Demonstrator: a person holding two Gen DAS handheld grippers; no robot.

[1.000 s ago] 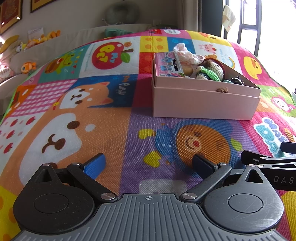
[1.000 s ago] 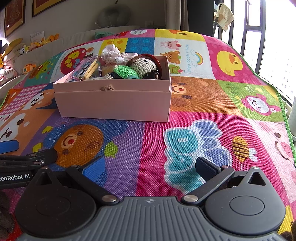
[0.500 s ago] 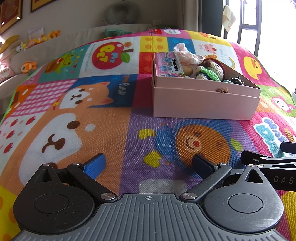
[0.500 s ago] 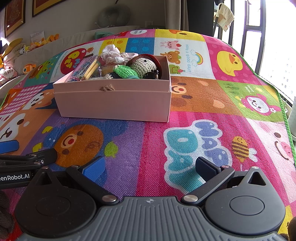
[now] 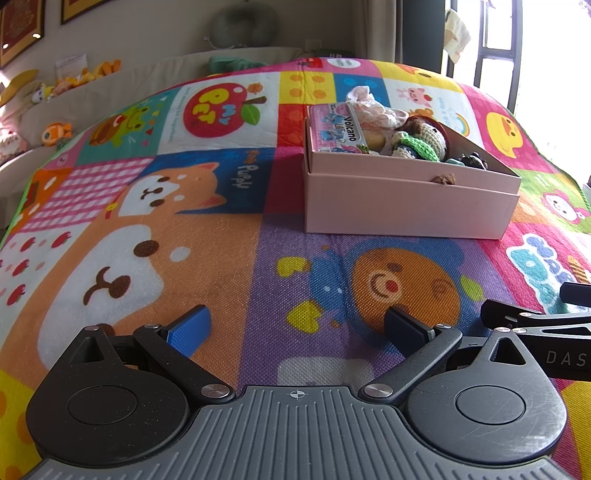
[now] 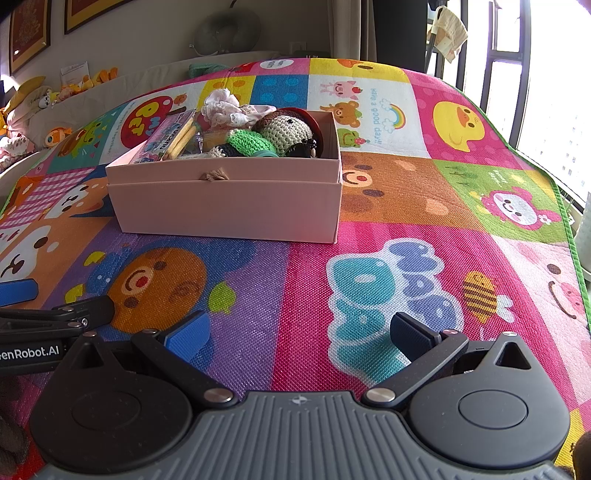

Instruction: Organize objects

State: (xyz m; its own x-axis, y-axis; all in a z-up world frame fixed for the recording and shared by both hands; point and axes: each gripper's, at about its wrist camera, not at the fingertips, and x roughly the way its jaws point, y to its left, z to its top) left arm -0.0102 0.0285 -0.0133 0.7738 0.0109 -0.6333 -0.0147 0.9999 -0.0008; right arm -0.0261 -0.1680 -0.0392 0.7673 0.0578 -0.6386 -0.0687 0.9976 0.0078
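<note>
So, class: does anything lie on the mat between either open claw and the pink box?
Nothing visible: bare play mat runs from the right claw and left claw to the pink box.

Mat: woven, coarse texture, matt. Box: smooth matt cardboard. Toy in it: crocheted yarn.

Beyond the cartoon play mat — plush toys, framed pictures, a window.

Home, living room or playroom: cartoon play mat covering the floor; plush toys at upper left; framed pictures on wall; window at upper right.
</note>
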